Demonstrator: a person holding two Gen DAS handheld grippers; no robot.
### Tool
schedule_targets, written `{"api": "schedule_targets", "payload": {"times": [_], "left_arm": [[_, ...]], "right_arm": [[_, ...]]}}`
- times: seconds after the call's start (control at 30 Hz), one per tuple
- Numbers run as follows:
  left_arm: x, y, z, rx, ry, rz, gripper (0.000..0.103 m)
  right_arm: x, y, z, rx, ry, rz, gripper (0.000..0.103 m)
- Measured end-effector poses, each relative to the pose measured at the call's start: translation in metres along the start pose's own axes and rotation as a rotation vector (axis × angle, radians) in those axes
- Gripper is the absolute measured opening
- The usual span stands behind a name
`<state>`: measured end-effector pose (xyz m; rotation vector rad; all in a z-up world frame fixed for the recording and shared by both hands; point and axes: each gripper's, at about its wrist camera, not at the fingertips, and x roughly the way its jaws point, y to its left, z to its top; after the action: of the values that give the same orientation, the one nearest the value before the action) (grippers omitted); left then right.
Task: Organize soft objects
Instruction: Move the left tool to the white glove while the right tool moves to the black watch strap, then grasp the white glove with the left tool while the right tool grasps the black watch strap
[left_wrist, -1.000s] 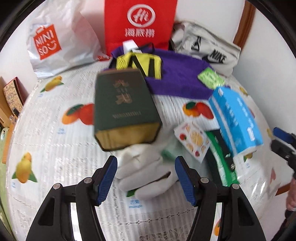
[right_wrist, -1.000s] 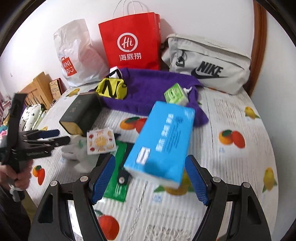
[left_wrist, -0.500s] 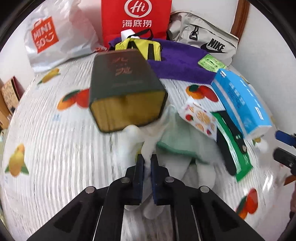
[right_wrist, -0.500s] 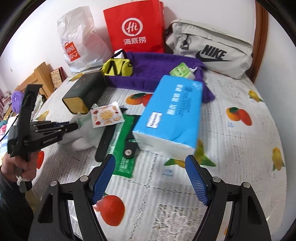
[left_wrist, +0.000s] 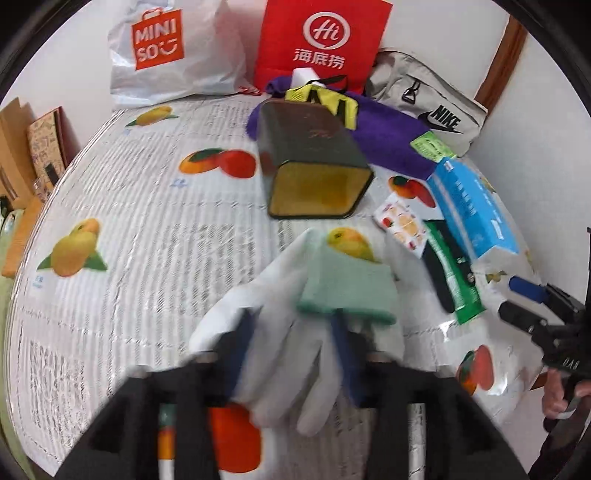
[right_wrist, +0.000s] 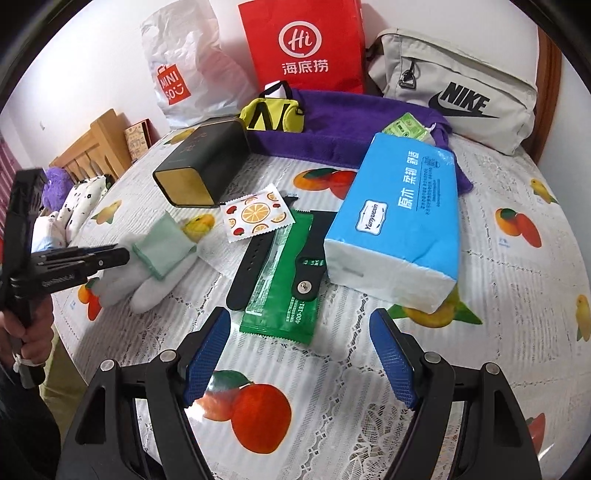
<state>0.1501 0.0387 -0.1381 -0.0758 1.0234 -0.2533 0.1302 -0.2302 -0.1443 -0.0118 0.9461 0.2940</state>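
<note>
A: Status of the sort? Entry for this moment.

B: Early, by my judgement. Nothing looks grouped yet: everything lies scattered on the fruit-print tabletop (right_wrist: 498, 280). Only the white glove (left_wrist: 295, 354) is being handled.

A: Left claw (left_wrist: 291, 354)?

B: Its jaws have just been opening. The glove lies between the pads, which stand apart around it; the left view is blurred, so I read it as loose, not pinched. In the right view the claw's tip sits at the glove's cuff end.

A: Right claw (right_wrist: 299, 354)?

B: Spread wide, nothing in it, hovering over the tabletop just short of the green packet (right_wrist: 284, 280).

A: Describe the glove.

B: White, limp, fingers splayed toward the left camera, with a pale green cuff (left_wrist: 347, 291) creased over. It lies flat near the tabletop's near edge, below the dark tin (left_wrist: 314, 166). It should crumple readily.

A: Remaining?

B: Probably the purple towel (right_wrist: 351, 122), the blue tissue pack (right_wrist: 402, 218), the yellow pouch (right_wrist: 271, 114). Destination not evident.
</note>
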Motion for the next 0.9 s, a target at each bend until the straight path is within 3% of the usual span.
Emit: {"api": "schedule_targets", "payload": {"times": [0.07, 0.2, 0.3, 0.33, 0.4, 0.47, 0.53, 0.63, 0.77, 0.83, 0.9], "left_arm": [[0.001, -0.012, 0.006, 0.040, -0.031, -0.011, 0.056], [0.019, -0.034, 0.016, 0.099, -0.012, -0.011, 0.067], [0.042, -0.043, 0.014, 0.125, 0.039, 0.053, 0.070], [0.044, -0.047, 0.011, 0.146, 0.012, 0.071, 0.075], [0.045, -0.052, 0.007, 0.169, -0.006, 0.098, 0.076], [0.043, -0.050, 0.007, 0.154, -0.010, 0.094, 0.071], [0.039, -0.044, 0.007, 0.142, -0.021, 0.098, 0.049], [0.033, -0.033, 0.005, 0.123, -0.022, 0.083, 0.028], [0.031, -0.026, 0.003, 0.103, -0.018, 0.054, 0.025], [0.031, -0.028, 0.003, 0.105, -0.018, 0.060, 0.026], [0.031, -0.027, 0.003, 0.109, -0.018, 0.065, 0.026]], "right_arm": [[0.000, -0.001, -0.001, 0.003, 0.002, 0.005, 0.077], [0.000, -0.004, -0.004, 0.015, 0.000, 0.001, 0.077], [0.000, -0.007, -0.004, 0.039, -0.001, 0.000, 0.077], [0.000, -0.008, -0.004, 0.048, -0.003, 0.002, 0.077], [0.002, -0.008, -0.003, 0.052, -0.007, -0.001, 0.077], [0.009, -0.004, -0.002, 0.044, -0.003, -0.010, 0.077], [0.016, -0.001, -0.002, 0.033, 0.006, -0.021, 0.077], [0.028, 0.003, -0.002, 0.023, 0.006, -0.041, 0.077], [0.040, 0.006, -0.002, 0.038, 0.017, -0.012, 0.064], [0.044, 0.015, -0.002, 0.007, 0.004, -0.050, 0.061], [0.047, 0.025, -0.002, -0.048, 0.001, -0.074, 0.046]]}}
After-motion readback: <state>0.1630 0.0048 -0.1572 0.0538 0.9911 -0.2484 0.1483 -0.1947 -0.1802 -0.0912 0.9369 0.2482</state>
